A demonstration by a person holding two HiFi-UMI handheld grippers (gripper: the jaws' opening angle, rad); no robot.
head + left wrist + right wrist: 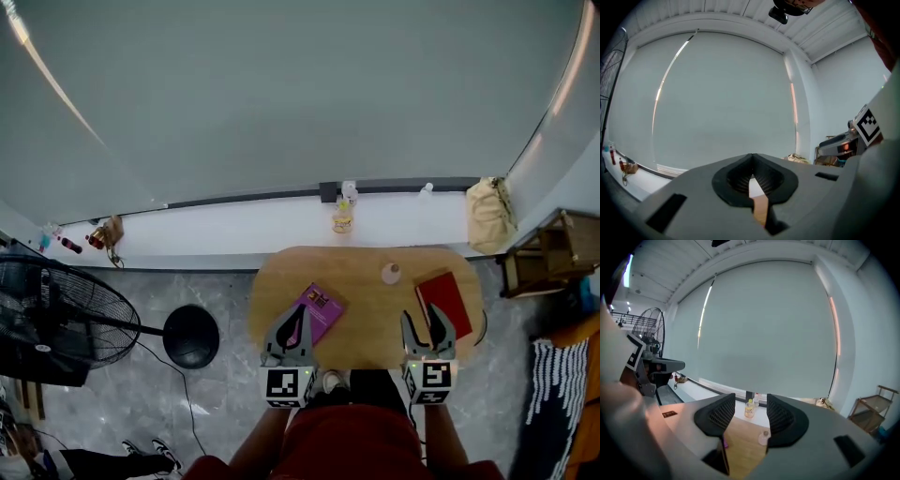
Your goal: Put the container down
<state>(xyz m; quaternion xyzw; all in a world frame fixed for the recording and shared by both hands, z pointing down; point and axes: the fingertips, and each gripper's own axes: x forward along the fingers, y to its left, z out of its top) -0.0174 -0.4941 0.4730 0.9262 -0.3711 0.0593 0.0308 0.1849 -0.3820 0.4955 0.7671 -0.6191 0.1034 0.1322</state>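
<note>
Left gripper (752,161): jaws pressed together at the tips, nothing between them. Only a thin sliver of wood shows through the slot under the ribbed black pads. Its grey body fills the lower half of the left gripper view and hides the tabletop there.

Right gripper (751,414): jaws set wide, empty. The gap frames the container (763,437), partly cut off by the right-hand jaw, and a small yellowish bottle (749,408) on the ledge behind.

Head view: the left gripper (292,328) is low centre, its tips over the near corner of a flat purple box (321,309). The right gripper (424,330) is lower right, at the near edge of a red book (446,300).

The container (391,273) stands upright on the table (366,267), toward its far side, between box and book and apart from both grippers. It is small, round and pale pink; lid detail is too small to tell. The table is a rounded slab of light wood.

Beyond is a white ledge (234,230), with a tan bag (490,214) at its right end. A black wire fan (56,319) sits at the left edge, cut by the frame.
</note>
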